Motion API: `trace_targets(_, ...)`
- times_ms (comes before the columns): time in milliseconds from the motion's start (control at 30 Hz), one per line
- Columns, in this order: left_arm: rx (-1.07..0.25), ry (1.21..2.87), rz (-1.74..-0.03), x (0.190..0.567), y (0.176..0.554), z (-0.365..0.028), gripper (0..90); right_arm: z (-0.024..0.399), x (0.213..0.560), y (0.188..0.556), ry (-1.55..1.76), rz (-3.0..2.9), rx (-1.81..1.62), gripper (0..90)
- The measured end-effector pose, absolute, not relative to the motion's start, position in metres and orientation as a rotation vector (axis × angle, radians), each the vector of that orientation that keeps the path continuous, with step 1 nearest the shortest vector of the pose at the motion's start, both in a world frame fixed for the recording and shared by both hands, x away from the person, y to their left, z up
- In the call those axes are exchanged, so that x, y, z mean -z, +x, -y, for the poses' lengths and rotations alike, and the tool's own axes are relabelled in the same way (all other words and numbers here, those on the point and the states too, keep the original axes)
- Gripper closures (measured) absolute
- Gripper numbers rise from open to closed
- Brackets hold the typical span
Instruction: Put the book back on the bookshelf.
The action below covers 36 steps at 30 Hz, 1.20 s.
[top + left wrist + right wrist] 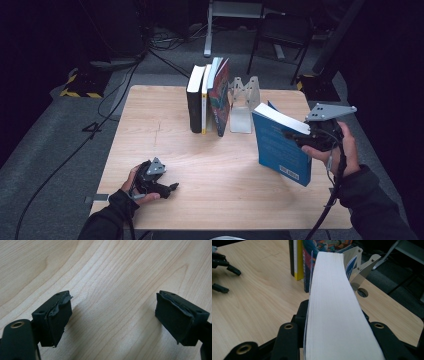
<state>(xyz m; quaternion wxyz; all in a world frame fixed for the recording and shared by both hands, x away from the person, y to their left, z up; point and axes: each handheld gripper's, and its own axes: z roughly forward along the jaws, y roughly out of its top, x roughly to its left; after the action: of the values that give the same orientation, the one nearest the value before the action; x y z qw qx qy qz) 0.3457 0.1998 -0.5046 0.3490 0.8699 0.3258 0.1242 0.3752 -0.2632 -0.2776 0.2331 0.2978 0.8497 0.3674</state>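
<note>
A thick blue book (280,145) hangs above the right half of the wooden table (165,115), tilted, with my right gripper (300,137) shut on its page side. In the right gripper view the white page block (334,302) runs up between the two black jaws. My left gripper (170,189) rests low near the table's front left, and in its own view (112,322) the jaws stand wide apart over bare wood with nothing between them. A row of upright books (209,95) stands at the back middle, leaning on a clear bookend (244,102).
A chair and a metal stand sit on the grey floor behind the table, with cables trailing at the left. The bookend's base plate (362,293) lies right of the row. Bare wood lies between the two hands.
</note>
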Motion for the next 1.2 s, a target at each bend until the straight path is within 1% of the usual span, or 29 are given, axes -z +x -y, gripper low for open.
trace_targets(400, -0.321, 2.257, -0.843, 0.505, 0.347, -0.199, 14.0, 0.248, 0.263, 0.404, 0.866, -2.276, -1.051, 60.3)
trace_targets(600, -0.32, 2.258, -0.843, 0.504, 0.347, -0.199, 13.9, 0.227, 0.259, 0.421, 0.872, -2.269, -1.05, 60.3)
trace_targets(800, -0.322, 2.255, -0.847, 0.504, 0.347, -0.199, 13.9, 0.211, 0.257, 0.436, 0.889, -2.266, -1.045, 60.2)
trace_targets(1200, -0.327, 2.25, -0.861, 0.504, 0.347, -0.198, 13.9, 0.186, 0.262, 0.48, 0.98, -2.204, -1.031, 60.2)
